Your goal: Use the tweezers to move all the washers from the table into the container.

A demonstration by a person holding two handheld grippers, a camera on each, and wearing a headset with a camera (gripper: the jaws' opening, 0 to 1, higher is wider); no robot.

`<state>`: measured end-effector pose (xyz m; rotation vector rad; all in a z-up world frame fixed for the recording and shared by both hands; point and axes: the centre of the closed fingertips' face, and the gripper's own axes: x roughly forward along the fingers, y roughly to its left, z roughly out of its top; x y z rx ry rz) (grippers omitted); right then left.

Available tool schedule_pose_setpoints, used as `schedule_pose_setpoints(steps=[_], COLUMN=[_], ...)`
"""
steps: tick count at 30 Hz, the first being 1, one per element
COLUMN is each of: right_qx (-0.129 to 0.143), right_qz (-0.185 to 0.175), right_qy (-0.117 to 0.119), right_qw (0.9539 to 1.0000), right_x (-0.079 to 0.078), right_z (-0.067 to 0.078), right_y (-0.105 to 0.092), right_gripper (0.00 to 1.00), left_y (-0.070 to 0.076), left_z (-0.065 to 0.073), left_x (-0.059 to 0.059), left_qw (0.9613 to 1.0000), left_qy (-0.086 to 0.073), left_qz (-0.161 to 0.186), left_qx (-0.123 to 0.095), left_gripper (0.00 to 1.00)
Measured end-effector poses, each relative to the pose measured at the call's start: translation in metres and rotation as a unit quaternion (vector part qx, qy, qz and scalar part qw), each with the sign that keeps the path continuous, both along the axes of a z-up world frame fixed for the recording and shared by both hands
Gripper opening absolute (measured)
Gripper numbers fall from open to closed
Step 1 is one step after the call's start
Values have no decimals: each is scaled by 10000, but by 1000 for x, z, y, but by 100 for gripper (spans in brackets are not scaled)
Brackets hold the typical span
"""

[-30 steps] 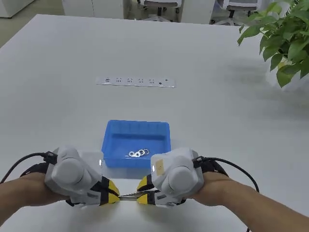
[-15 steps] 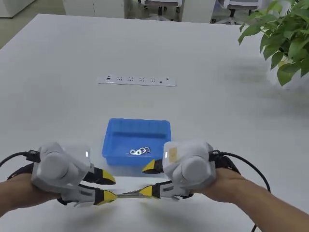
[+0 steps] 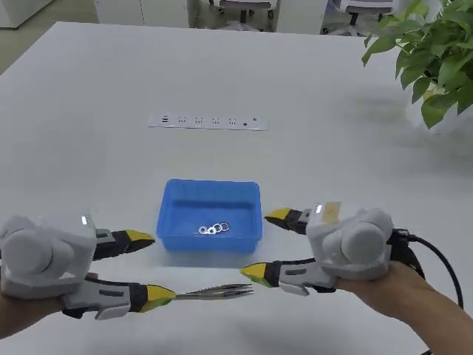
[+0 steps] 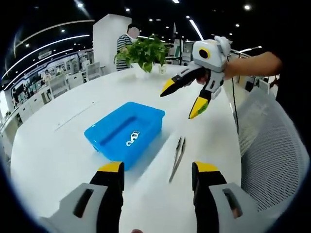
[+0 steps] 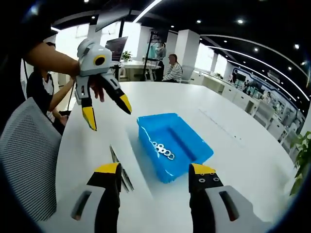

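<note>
**Tongs have parted, tweezers loose on the bench**

Since a second ago your two hands have drawn apart. They were nose to nose over the tweezers then. Now the left tongs (image 3: 140, 266) and the right tongs (image 3: 259, 244) both stand spread wide and pinch nothing.

Nearest you, the tweezers (image 3: 214, 293) lie flat on the bench (image 3: 222, 74) between the two tools. Their handle end is just beside the lower tip of the left tongs, and their points aim toward the right tongs. Just beyond them sits the blue container (image 3: 211, 186), with the washers (image 3: 213, 230) bunched on its floor. I can see no washer on the bench around it, so the job looks close to finished. Farther off are a power strip (image 3: 207, 123) and, at the far right, a plant (image 3: 436, 59), both well clear.

The risk is the tweezers. They are thin, smooth and flat on a slick top. If you close on them from a poor angle they will likely skate away or pivot, perhaps toward the near edge. If you sweep a spread jaw forward you could nudge the container and jolt the washers.
</note>
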<state>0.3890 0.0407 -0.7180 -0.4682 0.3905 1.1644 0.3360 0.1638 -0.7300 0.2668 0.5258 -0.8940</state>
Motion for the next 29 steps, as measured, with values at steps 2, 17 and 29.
schedule_pose_setpoints(steps=[2, 17, 29], right_qx=[94, 446, 550], right_qz=[-167, -1075, -1220], right_qy=[-26, -151, -92], right_qw=[9998, 9931, 9910], right_x=[1, -8, -20], right_z=[5, 27, 27], right_y=[-9, -61, -75], right_gripper=[61, 83, 100], left_y=[1, 7, 9], left_z=[4, 40, 43], left_x=[-1, -8, -18], left_qw=[9999, 9960, 9942], left_qy=[-25, -466, -488], left_qz=[93, 722, 862], left_qx=[-37, -225, -413], left_gripper=[64, 89, 99])
